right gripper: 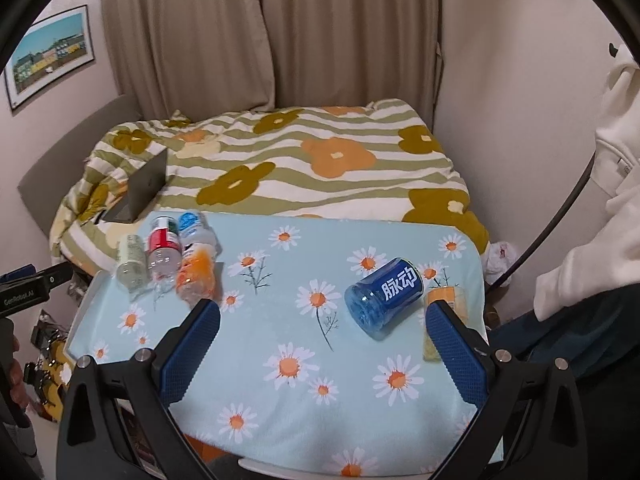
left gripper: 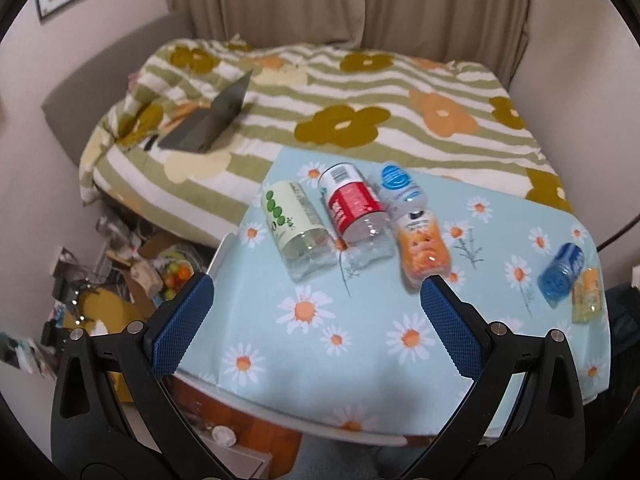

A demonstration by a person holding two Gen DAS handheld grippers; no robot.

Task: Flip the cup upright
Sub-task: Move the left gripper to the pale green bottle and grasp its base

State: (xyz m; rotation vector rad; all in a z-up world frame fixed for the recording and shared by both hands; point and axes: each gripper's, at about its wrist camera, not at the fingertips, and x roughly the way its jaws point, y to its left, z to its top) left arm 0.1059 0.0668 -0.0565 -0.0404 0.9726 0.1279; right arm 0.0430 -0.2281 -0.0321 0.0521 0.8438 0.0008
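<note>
Nearest to each camera, both claws are held above the near edge of the table, which is covered with a light blue daisy-print cloth. Left claw: jaws spread wide, nothing between the blue pads. Right claw: jaws likewise spread wide and empty. In the right wrist view, the blue cup, a cut-off bottle section with a blue label bearing white characters, lies on its side on the cloth ahead of the right claw, toward its right finger, not touching either finger. Just beside it, at the right edge of the table, lies a yellow-orange cup, partly hidden behind the right finger. In the left wrist view the same blue cup appears far to the right, well apart from the left claw. Farther back, near the far left corner of the table, four more cups lie on their sides in a close group: a green-labelled cup, a red-labelled cup, a white cup with a blue emblem and an orange cup. Beyond the table is a bed with a striped floral quilt, carrying an open laptop. Beige curtains hang behind the bed, and a framed picture is on the left wall.
</note>
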